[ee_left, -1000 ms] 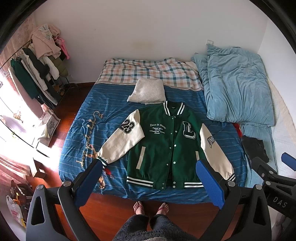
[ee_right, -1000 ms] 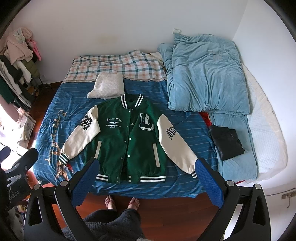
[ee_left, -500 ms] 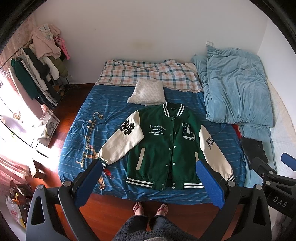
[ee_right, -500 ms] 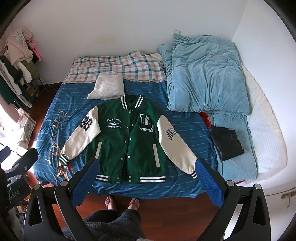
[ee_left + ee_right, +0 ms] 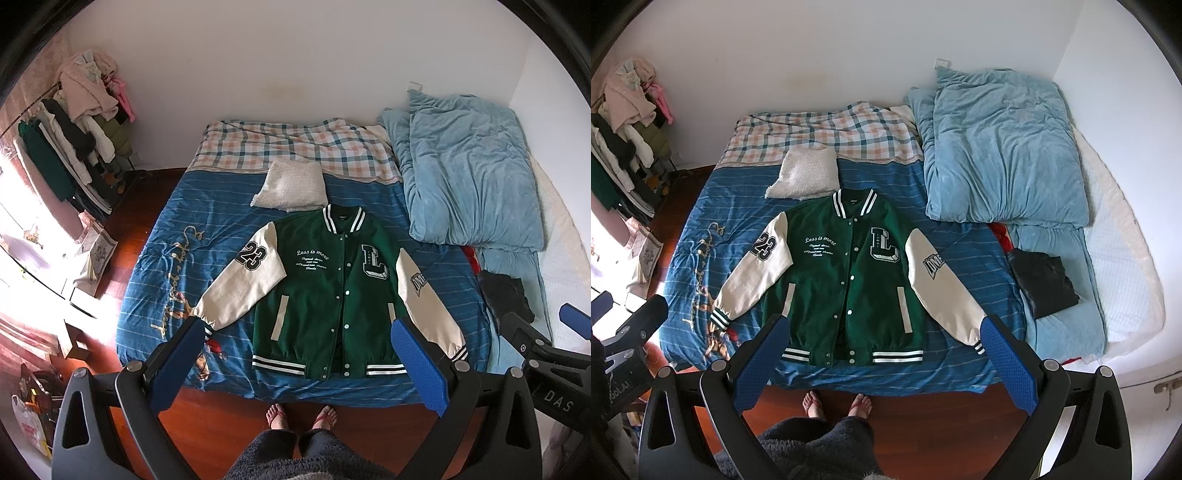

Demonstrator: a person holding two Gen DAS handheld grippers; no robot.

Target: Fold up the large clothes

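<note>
The small script under "Less is more" on the jacket (image 5: 325,291) is too small to read. The left gripper's finger (image 5: 419,365) covers part of one cuff, the other finger (image 5: 177,365) hides the bed edge. The clothes rack (image 5: 617,147) is cut off by the picture's edge.

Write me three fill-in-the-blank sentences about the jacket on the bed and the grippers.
The green jacket lies flat with its front facing ____.
The patch on one cream sleeve shows the number ____.
The left gripper and right gripper both hover with jaws ____.

Missing words: up; 23; open
</note>
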